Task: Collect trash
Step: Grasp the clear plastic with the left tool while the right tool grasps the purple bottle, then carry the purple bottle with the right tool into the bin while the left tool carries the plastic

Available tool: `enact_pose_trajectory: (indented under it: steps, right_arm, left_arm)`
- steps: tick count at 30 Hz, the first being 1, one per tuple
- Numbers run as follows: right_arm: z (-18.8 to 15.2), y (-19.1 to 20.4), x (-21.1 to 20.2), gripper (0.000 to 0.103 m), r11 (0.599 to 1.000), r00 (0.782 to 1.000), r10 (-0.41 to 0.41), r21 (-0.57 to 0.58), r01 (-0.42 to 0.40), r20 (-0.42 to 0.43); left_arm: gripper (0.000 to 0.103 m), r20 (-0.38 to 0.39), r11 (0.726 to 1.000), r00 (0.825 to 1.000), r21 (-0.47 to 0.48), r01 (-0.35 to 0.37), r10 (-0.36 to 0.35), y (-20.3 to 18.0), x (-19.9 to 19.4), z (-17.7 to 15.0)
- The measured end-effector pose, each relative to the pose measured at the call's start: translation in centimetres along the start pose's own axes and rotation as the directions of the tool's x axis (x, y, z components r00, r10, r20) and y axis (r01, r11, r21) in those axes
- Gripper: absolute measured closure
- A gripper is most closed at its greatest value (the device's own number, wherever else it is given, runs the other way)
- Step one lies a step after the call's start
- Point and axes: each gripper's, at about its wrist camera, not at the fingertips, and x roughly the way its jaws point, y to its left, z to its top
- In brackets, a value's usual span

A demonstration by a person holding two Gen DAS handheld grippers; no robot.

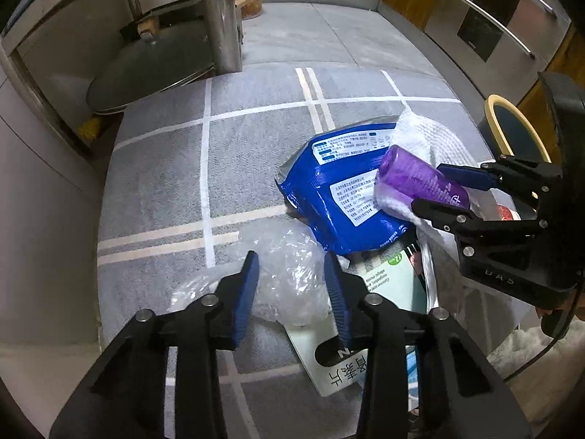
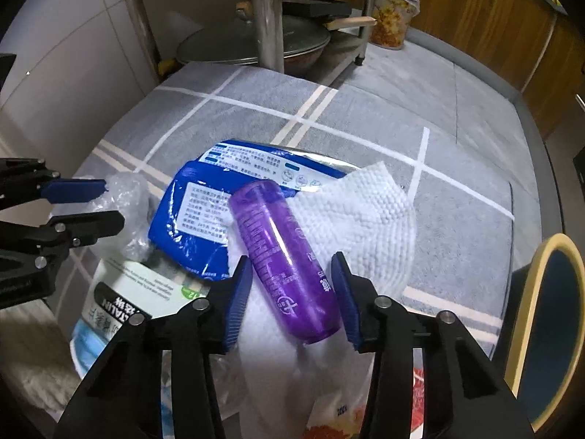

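Observation:
A pile of trash lies on a grey checked mat (image 1: 164, 168). A purple plastic bottle (image 2: 285, 259) lies on a white paper towel (image 2: 365, 212), partly over a blue foil pack (image 2: 190, 219). My right gripper (image 2: 294, 296) is open, its blue pads on either side of the bottle; it also shows in the left wrist view (image 1: 435, 186). My left gripper (image 1: 292, 289) is open around crumpled clear plastic (image 1: 289, 274), with a white and green pouch (image 1: 343, 362) beneath; it also shows in the right wrist view (image 2: 98, 201).
A yellow-rimmed dark bin (image 2: 552, 322) stands at the right beside the mat. A metal rack with a lidded wok (image 2: 252, 44) stands at the back left. A plastic tub (image 2: 391, 18) sits by wooden cabinets (image 2: 475, 7). More wrappers (image 2: 329, 424) lie near the bottom edge.

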Motion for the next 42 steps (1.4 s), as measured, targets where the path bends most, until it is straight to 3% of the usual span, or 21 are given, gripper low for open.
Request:
enact_pose_trajectory:
  steps: [5, 14, 19, 27, 34, 39, 42]
  right_arm:
    - [0.4, -0.1, -0.6, 0.065, 1.0, 1.0, 0.019, -0.003, -0.019, 0.02]
    - [1.7, -1.5, -4.4, 0.067, 0.99, 0.987, 0.079, 0.107, -0.094, 0.137]
    - [2.5, -3.5, -7.8, 0.068, 0.965, 0.964, 0.111, 0.205, -0.163, 0.243]
    - [3.2, -6.6, -13.8, 0.069, 0.917, 0.905, 0.12, 0.305, -0.259, 0.408]
    - [3.6, -8.1, -18.4, 0.069, 0.931, 0.892, 0.07, 0.293, -0.219, 0.446]
    - [2.4, -10.4, -20.8, 0.069, 0.931, 0.904, 0.013, 0.324, -0.166, 0.426]
    - [0.8, -12.2, -21.1, 0.069, 0.932, 0.92, -0.058, 0.352, -0.09, 0.388]
  left_arm:
    - [0.084, 0.021, 1.0, 1.0, 0.004, 0.02, -0.02, -0.1, -0.6, 0.6]
    - [0.085, 0.156, 0.999, 0.987, -0.001, 0.037, -0.037, -1.0, -4.1, 2.9]
    - [0.085, 0.225, 0.999, 0.974, 0.011, 0.035, -0.037, -1.6, -6.0, 3.9]
    - [0.085, 0.317, 0.997, 0.946, 0.059, 0.047, -0.063, -3.0, -8.2, 5.3]
    - [0.085, 0.349, 0.992, 0.931, 0.093, 0.081, -0.108, -4.2, -9.1, 6.6]
    - [0.085, 0.383, 0.983, 0.913, 0.161, 0.086, -0.142, -7.0, -10.1, 7.5]
    - [0.085, 0.392, 0.971, 0.905, 0.224, 0.082, -0.167, -9.2, -10.3, 8.0]
